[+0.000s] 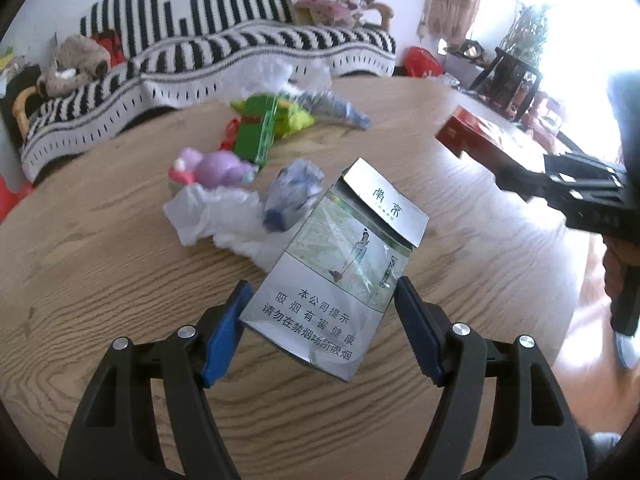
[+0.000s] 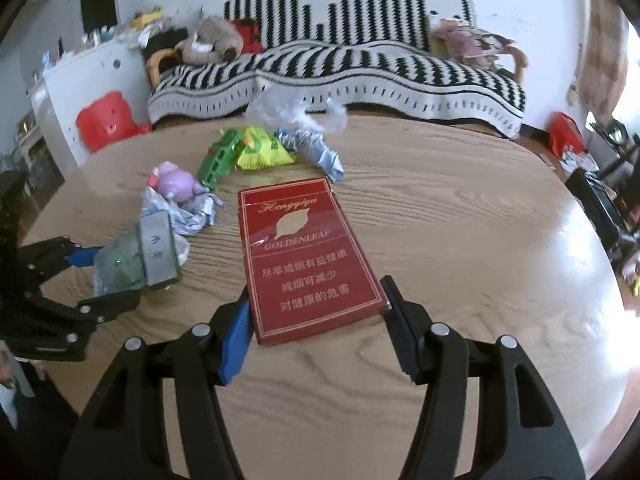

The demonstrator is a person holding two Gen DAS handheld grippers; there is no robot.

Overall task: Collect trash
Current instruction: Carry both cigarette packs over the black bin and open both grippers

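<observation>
**Gripping two packs over the table**

Pinching a silver pack [image 1: 340, 272] by its side edges, the left gripper [image 1: 320, 328] holds it tilted above the table [image 1: 100, 280], flip lid ajar and pointing away from the camera. The right gripper [image 2: 316, 320] clamps a red pack [image 2: 304, 256] the same way — blue pads on both long edges, near the pack's lower end, its face up toward the camera. In the left wrist view the red pack [image 1: 472, 136] shows far right, well apart from the silver one. Other trash lies on the table beyond both packs: white tissue [image 1: 216, 216], a crumpled foil wad [image 1: 292, 196], a purple toy [image 1: 216, 168], a green wrapper [image 1: 272, 120] and a clear bag [image 2: 296, 112] — none touched by either gripper.
</observation>
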